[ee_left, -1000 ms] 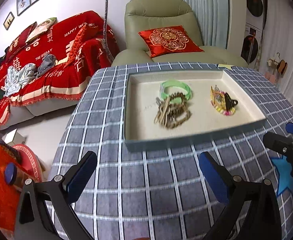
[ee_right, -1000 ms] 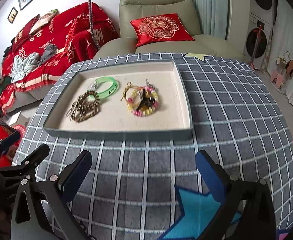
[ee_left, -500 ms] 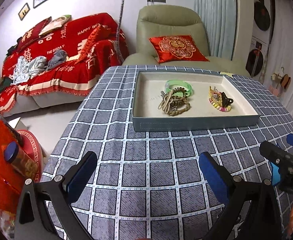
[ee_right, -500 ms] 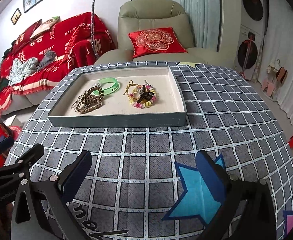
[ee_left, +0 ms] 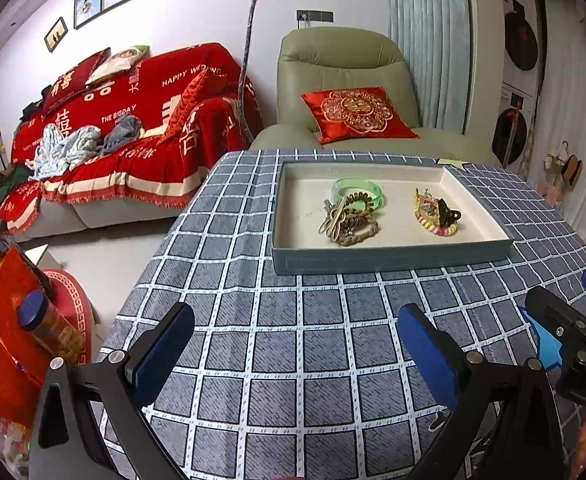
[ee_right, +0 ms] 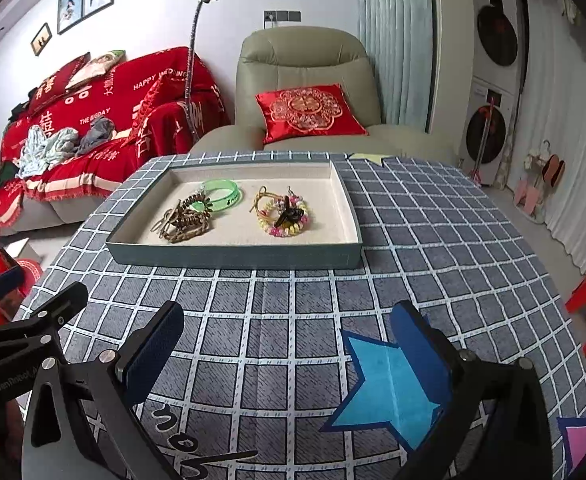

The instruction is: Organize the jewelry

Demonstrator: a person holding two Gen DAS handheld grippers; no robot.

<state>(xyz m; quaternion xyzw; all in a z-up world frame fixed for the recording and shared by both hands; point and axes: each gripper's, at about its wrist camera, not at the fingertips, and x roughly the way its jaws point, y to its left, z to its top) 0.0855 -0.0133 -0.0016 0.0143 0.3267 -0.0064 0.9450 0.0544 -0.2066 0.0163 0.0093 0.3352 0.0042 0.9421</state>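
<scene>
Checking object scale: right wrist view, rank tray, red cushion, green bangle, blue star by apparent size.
1. tray
2. blue star or red cushion: look alike, and the star sits nearer the camera
3. green bangle

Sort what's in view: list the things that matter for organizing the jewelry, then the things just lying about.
For the job: tray, green bangle, brown braided bracelets, beaded bracelet with black clip.

Lying about: red cushion, armchair, red sofa throw, blue star sticker.

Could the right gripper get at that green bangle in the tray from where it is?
Probably yes. The right gripper is open and empty, and only bare tablecloth lies before the tray. The green bangle sits uncovered, though a brown coiled tie overlaps its near edge.
</scene>
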